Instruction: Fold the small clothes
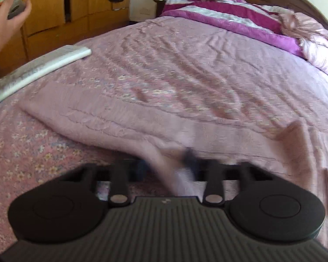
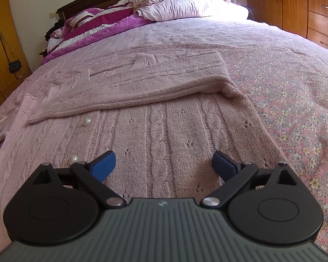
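Floral bedspread (image 2: 295,91) carries the pink knit sweater (image 2: 164,118), one part folded across its body — right gripper (image 2: 164,163) above the knit, jaws spread wide, holding nothing; left gripper (image 1: 167,168) blurred, fabric between its fingers, grip unclear.

right hand-held gripper (image 2: 164,163): jaws spread wide, blue fingertips (image 2: 103,166) low over the knit, nothing between them
pink cable-knit sweater (image 2: 164,126): flat on bed, sleeve (image 2: 129,87) folded across body
pearl buttons (image 2: 86,121): near left edge
floral bedspread (image 2: 295,109): under sweater
pillow (image 2: 185,8): far end
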A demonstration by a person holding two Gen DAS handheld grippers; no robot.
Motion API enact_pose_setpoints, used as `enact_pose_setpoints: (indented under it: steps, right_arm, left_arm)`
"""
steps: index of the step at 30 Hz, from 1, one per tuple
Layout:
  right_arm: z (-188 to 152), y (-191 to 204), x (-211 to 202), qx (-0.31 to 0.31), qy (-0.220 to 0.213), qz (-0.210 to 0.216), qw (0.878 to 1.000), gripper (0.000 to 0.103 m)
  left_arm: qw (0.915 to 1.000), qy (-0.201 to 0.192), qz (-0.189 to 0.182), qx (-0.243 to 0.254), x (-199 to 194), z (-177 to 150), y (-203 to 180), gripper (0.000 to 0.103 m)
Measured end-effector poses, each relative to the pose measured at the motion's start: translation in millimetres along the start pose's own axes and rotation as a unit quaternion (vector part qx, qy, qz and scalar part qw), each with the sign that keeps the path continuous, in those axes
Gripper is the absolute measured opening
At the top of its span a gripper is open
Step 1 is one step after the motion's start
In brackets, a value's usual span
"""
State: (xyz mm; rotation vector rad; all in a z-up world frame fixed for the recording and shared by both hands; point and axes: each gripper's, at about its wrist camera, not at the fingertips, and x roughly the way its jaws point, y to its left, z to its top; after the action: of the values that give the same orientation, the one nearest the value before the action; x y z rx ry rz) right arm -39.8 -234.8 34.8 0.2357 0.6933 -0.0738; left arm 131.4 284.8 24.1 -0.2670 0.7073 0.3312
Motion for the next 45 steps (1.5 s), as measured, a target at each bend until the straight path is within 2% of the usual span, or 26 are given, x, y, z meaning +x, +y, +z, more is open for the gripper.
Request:
enact_pose_setpoints:
  steps: [2,8,14,20,24,27,34,37,41,45]
  right_arm:
    - [-1,-1,0,-0.001,-0.003,0.002,1.000,0.099]
    - [-1,-6,-3,0.015,-0.005,0.015,1.000,0.100]
    - [2,-13,-8,0.049,-0.004,0.031,0.998,0.100]
    - [2,-16,-12,0.052,-0.004,0.036,0.998,0.100]
    - [2,-19,-14,0.059,-0.008,0.039,0.997,0.100]
    - [2,-21,-15,0.060,-0.009,0.039,0.997,0.100]
    - [2,-28,-18,0.071,-0.014,0.041,0.997,0.100]
    - [1,-30,-18,0.072,-0.015,0.044,0.996,0.100]
    - [0,-31,-17,0.074,-0.015,0.046,0.996,0.100]
    - [0,-33,-18,0.077,-0.016,0.050,0.996,0.100]
  left_arm:
    - [0.9999,-0.001,-0.008,-0.011,-6,2,3,0.010]
    - [0.9977,-0.063,-0.018,-0.017,-49,9,1,0.009]
    - [0.9896,-0.125,-0.070,0.009,-100,22,-27,0.009]
    - [0.9790,-0.143,-0.142,0.033,-135,27,-58,0.009]
    - [0.9734,-0.148,-0.170,0.041,-150,24,-79,0.009]
    - [0.9703,-0.155,-0.177,0.054,-156,20,-99,0.009]
    - [0.9636,-0.144,-0.220,0.045,-164,12,-131,0.009]
    - [0.9584,-0.143,-0.240,0.058,-171,4,-150,0.009]
    - [0.9491,-0.126,-0.279,0.075,-172,-11,-176,0.009]
    - [0.9438,-0.102,-0.302,0.088,-168,-31,-202,0.009]
